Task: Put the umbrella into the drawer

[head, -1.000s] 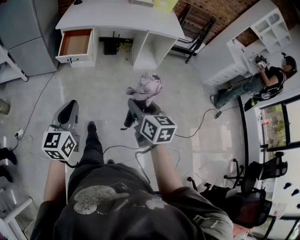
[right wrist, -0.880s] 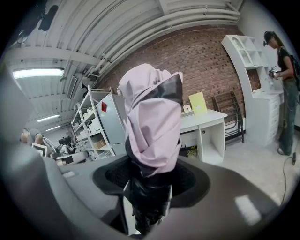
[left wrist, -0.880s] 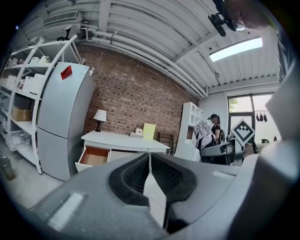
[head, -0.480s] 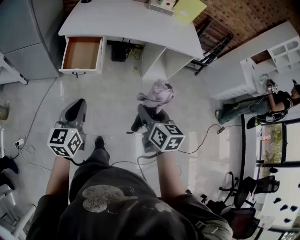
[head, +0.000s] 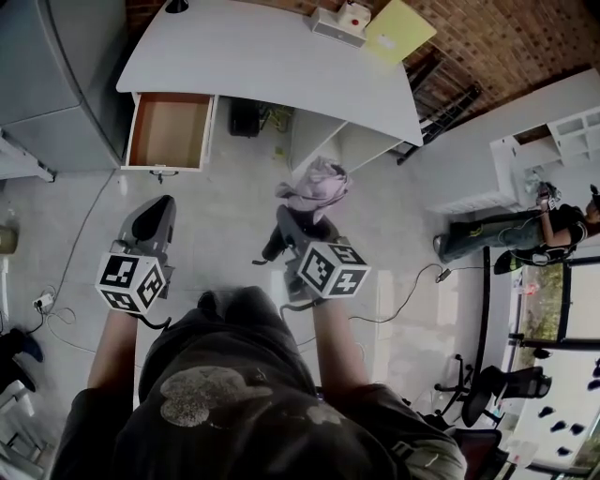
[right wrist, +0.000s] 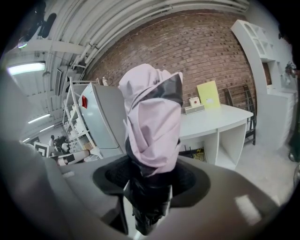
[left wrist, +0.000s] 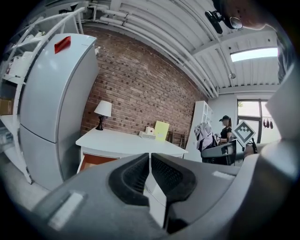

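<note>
A folded pink umbrella (head: 317, 182) with a black handle (head: 271, 247) sticks out of my right gripper (head: 298, 223), whose jaws are shut on its black lower part. In the right gripper view the pink canopy (right wrist: 152, 119) rises straight up from between the pads of that gripper (right wrist: 149, 190). My left gripper (head: 152, 221) is held beside it, at the left, shut and with nothing in it; its pads (left wrist: 136, 174) meet in the left gripper view. The open drawer (head: 169, 131) with a brown bottom juts from the left end of the white desk (head: 272, 66) ahead.
A tall grey fridge (head: 47, 75) stands left of the desk. A lamp (left wrist: 102, 112), a white box (head: 336, 22) and a yellow card (head: 399, 30) sit on the desktop. Cables (head: 412, 281) cross the floor. A person (head: 525, 234) stands by white shelves at the right.
The desk and open drawer have come nearer and lower in the head view as the person walks toward them. Both grippers keep their pose, the umbrella still held.
</note>
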{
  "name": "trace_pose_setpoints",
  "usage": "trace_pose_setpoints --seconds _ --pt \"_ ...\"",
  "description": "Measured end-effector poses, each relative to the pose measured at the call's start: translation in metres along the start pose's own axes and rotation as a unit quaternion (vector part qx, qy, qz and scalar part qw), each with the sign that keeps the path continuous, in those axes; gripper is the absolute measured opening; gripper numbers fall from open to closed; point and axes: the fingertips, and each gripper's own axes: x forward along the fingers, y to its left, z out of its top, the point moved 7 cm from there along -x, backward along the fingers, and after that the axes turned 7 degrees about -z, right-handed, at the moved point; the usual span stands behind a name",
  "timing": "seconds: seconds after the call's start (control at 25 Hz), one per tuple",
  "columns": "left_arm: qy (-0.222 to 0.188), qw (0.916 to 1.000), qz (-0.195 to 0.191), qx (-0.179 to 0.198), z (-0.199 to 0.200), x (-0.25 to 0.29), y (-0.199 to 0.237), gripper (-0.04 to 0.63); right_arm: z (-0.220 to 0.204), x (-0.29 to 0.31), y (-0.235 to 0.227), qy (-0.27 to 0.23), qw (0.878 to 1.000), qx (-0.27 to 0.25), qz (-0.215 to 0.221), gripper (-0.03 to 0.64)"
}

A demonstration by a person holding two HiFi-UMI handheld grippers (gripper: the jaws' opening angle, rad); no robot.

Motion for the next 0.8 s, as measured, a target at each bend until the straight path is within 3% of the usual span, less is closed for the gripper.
trace_pose_setpoints --seconds 0.44,0.8 --pt "-0.001 0.9950 0.100 -0.003 0.009 0.032 0.068 0.023 0.038 0.135 0.011 0.038 0.994 -0.053 0.087 0.235" --pt "0.012 0.9703 0.236 -0.051 0.016 0.074 0.113 0.024 0.077 0.283 0.040 0.117 0.964 -0.114 0.212 0.235"
